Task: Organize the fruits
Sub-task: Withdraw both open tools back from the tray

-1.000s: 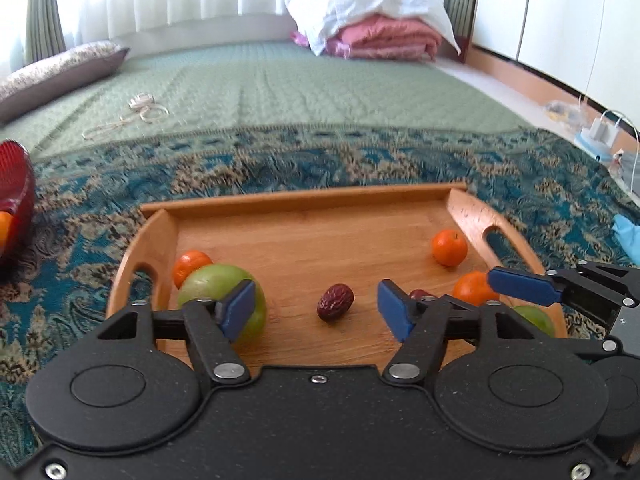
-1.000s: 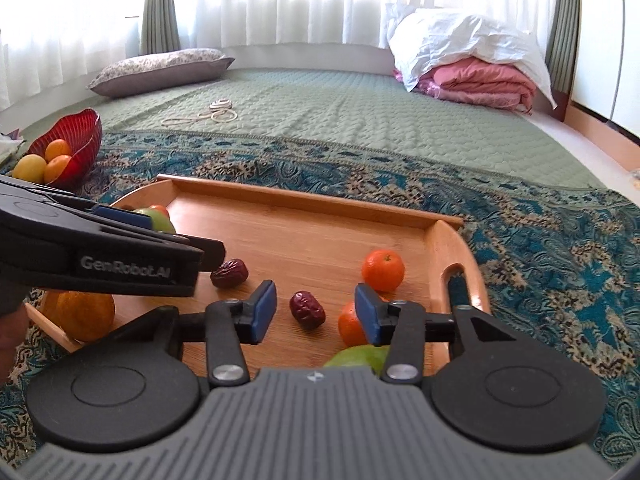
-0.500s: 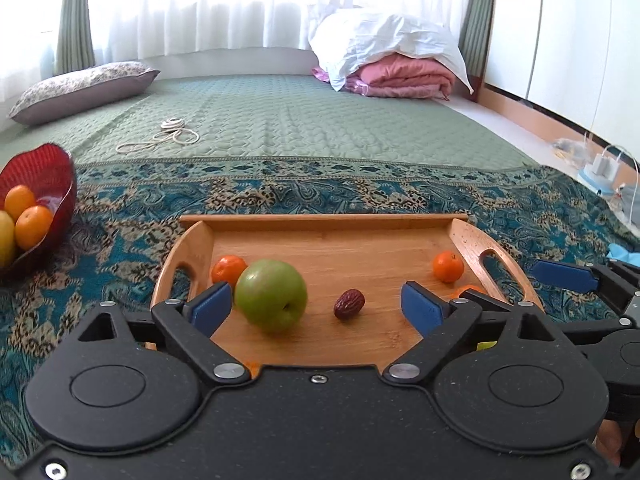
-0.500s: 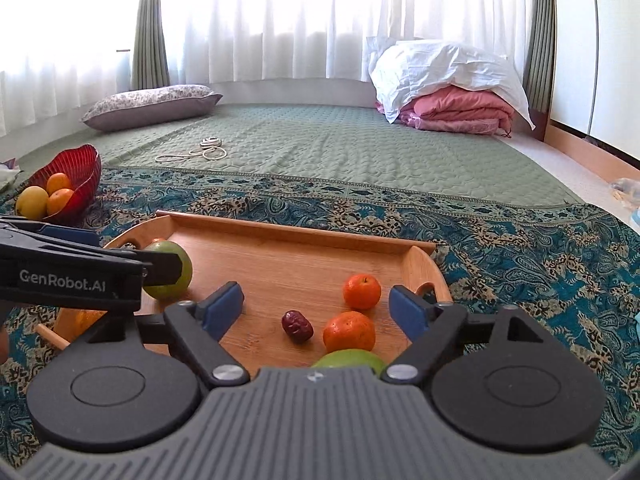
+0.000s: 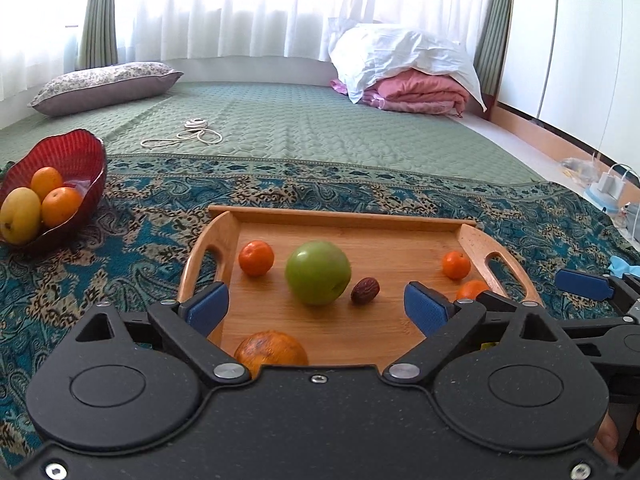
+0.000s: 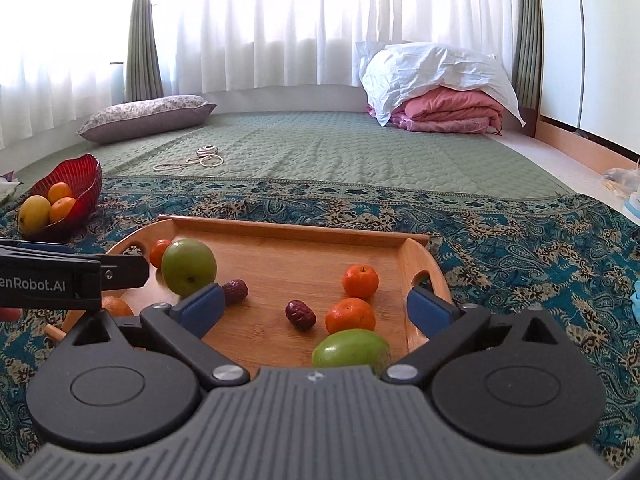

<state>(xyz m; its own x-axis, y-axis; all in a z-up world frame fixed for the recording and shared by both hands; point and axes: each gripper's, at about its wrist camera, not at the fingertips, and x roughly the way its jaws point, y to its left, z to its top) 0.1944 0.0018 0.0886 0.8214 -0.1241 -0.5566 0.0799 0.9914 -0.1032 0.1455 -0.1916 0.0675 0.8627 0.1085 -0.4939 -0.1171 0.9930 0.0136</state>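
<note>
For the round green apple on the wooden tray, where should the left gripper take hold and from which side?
Grip the green apple across its widest middle, coming from the near, open side of the wooden tray. It is round and stands free, though a date lies close on its right. The left gripper is empty, its jaws opening, probably wide enough.

Green apple (image 5: pixel 318 278) on wooden tray (image 5: pixel 344 218), free

orange (image 5: pixel 270 350): lower half hidden behind left gripper's body | green fruit (image 6: pixel 351 347): near side hidden behind right gripper's body | small orange (image 5: pixel 471 289): partly behind blue pad | date (image 6: pixel 236 290): partly behind pad | green apple (image 6: pixel 188 267): left edge blurred | hand (image 6: pixel 10 313): cut off by edge
</note>
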